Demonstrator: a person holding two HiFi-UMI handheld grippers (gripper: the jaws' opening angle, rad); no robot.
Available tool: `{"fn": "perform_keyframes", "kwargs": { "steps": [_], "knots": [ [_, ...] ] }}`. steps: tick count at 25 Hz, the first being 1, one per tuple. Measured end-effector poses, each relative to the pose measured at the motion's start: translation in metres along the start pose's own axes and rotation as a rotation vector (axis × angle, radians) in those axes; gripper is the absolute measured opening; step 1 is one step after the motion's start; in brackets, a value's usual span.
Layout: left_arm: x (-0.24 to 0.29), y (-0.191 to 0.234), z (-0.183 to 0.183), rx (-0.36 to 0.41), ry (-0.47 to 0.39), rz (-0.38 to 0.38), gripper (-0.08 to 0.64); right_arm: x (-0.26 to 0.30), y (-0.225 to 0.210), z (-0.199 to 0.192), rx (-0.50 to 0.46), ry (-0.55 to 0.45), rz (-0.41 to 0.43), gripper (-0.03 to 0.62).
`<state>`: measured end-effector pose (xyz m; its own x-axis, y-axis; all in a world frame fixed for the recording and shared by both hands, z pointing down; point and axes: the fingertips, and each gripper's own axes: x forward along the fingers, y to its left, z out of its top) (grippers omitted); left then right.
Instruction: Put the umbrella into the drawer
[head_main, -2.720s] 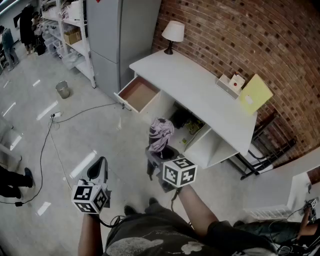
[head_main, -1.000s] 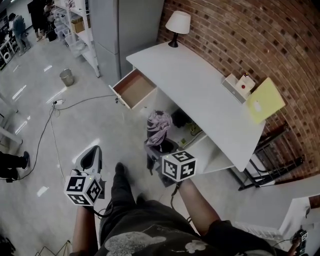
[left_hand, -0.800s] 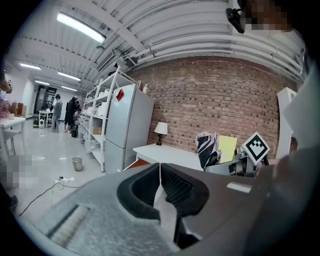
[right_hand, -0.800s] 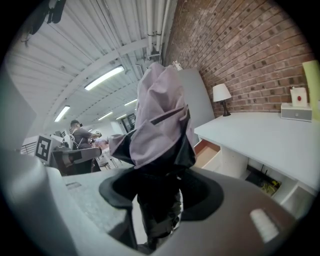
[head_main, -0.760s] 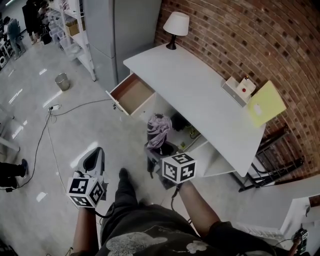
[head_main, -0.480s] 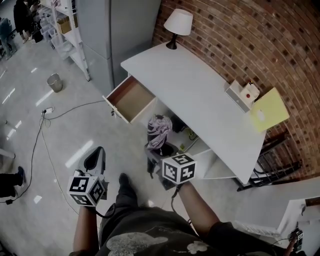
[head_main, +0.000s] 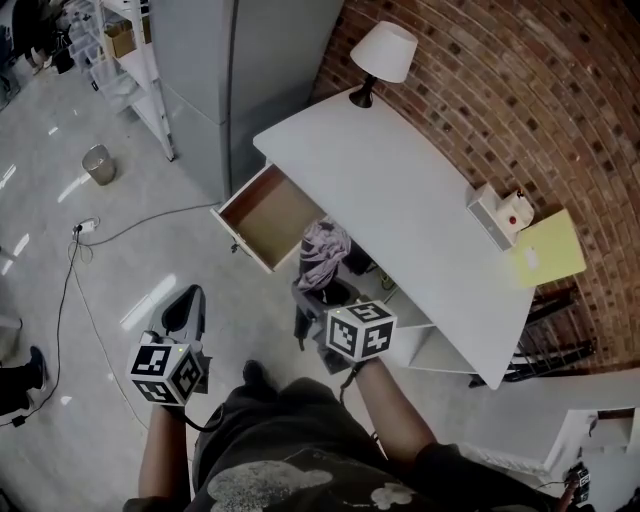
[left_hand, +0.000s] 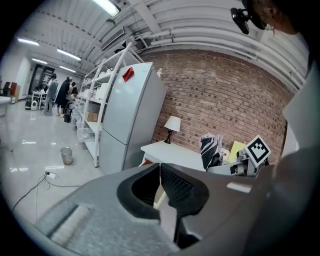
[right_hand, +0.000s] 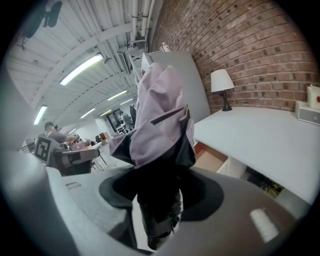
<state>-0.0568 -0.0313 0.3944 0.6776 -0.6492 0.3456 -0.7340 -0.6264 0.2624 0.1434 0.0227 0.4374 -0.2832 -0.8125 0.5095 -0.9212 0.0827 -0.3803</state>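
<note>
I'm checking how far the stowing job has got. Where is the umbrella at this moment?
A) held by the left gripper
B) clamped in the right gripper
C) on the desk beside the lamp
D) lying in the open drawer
B: the right gripper has its jaws closed on the umbrella, short of the open drawer.

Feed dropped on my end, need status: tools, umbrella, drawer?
Right tool shut on folded umbrella, held upright. Left tool shut, empty. Drawer open, umbrella not yet in. Nothing seen blocking the drawer.
</note>
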Motion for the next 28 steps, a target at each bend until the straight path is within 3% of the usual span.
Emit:
{"fn": "perform_keyframes", "kwargs": {
  "steps": [7,15,21,28],
  "knots": [
    [0.023,0.019,-0.011,-0.023,0.042,0.005,0.015,0.038,-0.015,0.007,-0.011,0.042,-0.011,0.229],
    [0.062,0.037,-0.015,-0.005,0.055,0.076,0.015,0.105,-0.043,0.014,-0.023,0.102,0.043,0.229],
    [0.104,0.048,-0.02,-0.056,0.097,0.13,0.015,0.165,-0.067,0.017,-0.044,0.211,0.102,0.229],
    [0.152,0.082,-0.039,-0.13,0.121,0.234,0.015,0.236,-0.09,0.006,-0.133,0.341,0.167,0.229]
  ]
}}
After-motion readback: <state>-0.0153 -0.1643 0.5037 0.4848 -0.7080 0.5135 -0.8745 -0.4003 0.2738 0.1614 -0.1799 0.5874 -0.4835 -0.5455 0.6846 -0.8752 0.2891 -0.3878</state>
